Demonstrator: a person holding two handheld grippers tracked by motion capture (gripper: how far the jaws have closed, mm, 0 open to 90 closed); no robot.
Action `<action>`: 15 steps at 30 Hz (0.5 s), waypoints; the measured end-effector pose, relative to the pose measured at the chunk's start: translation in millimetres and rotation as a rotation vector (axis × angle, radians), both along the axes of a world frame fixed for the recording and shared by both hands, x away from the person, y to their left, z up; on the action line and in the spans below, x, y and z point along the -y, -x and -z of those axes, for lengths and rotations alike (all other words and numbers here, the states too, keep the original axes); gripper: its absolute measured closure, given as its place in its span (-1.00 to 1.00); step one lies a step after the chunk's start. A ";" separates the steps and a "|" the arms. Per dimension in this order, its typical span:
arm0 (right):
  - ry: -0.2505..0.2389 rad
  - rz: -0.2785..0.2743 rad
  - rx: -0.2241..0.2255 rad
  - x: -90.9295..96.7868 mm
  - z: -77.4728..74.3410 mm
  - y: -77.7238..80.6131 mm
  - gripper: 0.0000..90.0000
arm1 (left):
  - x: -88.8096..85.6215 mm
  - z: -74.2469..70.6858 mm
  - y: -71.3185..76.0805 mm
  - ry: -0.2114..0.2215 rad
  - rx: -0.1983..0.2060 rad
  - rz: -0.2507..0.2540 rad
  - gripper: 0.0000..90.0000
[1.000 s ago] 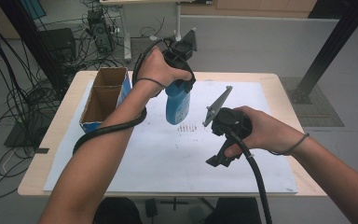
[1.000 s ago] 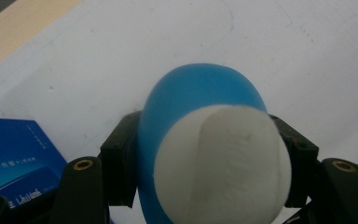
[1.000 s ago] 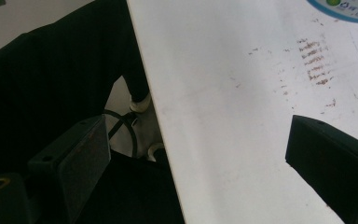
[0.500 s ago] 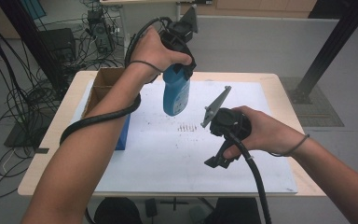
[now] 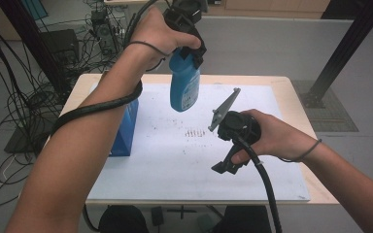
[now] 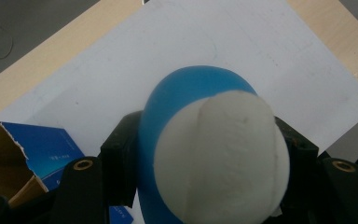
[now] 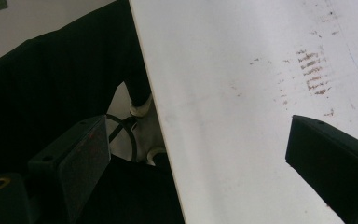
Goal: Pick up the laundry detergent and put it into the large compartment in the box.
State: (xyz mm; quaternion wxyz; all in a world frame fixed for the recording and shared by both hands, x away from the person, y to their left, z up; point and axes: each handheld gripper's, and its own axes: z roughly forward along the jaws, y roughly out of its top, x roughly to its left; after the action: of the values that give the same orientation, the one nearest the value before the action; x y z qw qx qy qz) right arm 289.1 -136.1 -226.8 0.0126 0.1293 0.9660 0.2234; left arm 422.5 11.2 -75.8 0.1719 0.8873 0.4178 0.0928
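A blue bottle (image 5: 184, 87) with a white cap hangs in the air above the back of the table, its base pointing down. My left gripper (image 5: 190, 47) is shut on its upper end. In the left gripper view the blue bottle (image 6: 182, 102) and its white cap (image 6: 223, 158) sit between the black jaws of the left gripper (image 6: 209, 163). My right gripper (image 5: 226, 166) rests low over the white sheet (image 5: 175, 165) at the front right. The right gripper (image 7: 198, 140) stands open with nothing between its fingers, near the sheet's front edge.
A blue carton (image 5: 126, 126) with an open brown inside (image 6: 4, 158) stands at the sheet's left edge. Small brown marks (image 5: 194, 132) dot the sheet's middle. The wooden table edge (image 5: 298, 116) runs along the right. Cables (image 5: 9, 111) and equipment lie on the floor at left.
My left gripper has lifted the blue bottle higher above the table. The right gripper has stayed where it was.
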 end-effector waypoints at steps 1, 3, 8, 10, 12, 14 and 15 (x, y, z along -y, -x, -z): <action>-0.002 0.002 0.000 -0.4 0.1 0.2 -0.86 | 0.3 -2.6 0.6 0.001 0.000 0.002 -0.16; -0.002 0.002 -0.001 -0.6 0.0 0.2 -0.86 | 0.5 -7.1 1.6 0.004 -0.001 0.003 -0.16; -0.001 0.003 0.002 -0.2 -1.1 -0.6 -0.86 | -1.2 -12.6 3.5 0.008 0.002 -0.004 -0.16; 0.000 0.001 0.001 -0.3 -1.2 -0.5 -0.86 | -2.2 -12.4 3.4 0.005 -0.001 -0.006 -0.16; -0.001 0.003 0.001 -0.5 -1.3 -0.1 -0.86 | -4.3 -11.8 3.1 0.007 -0.002 -0.014 -0.16; -0.002 0.000 0.003 -0.8 -1.4 0.2 -0.86 | -6.9 -11.2 3.0 0.010 -0.007 -0.024 -0.16; 0.000 -0.002 0.005 -1.0 -1.6 0.3 -0.86 | -8.5 -11.3 3.0 0.009 -0.009 -0.027 -0.16</action>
State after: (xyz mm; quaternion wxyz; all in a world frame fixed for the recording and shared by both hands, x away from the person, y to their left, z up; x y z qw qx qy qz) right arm 288.9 -135.2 -225.2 0.0146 0.1278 0.9661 0.2238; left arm 419.5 19.7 -64.6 0.1729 0.8812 0.4308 0.0892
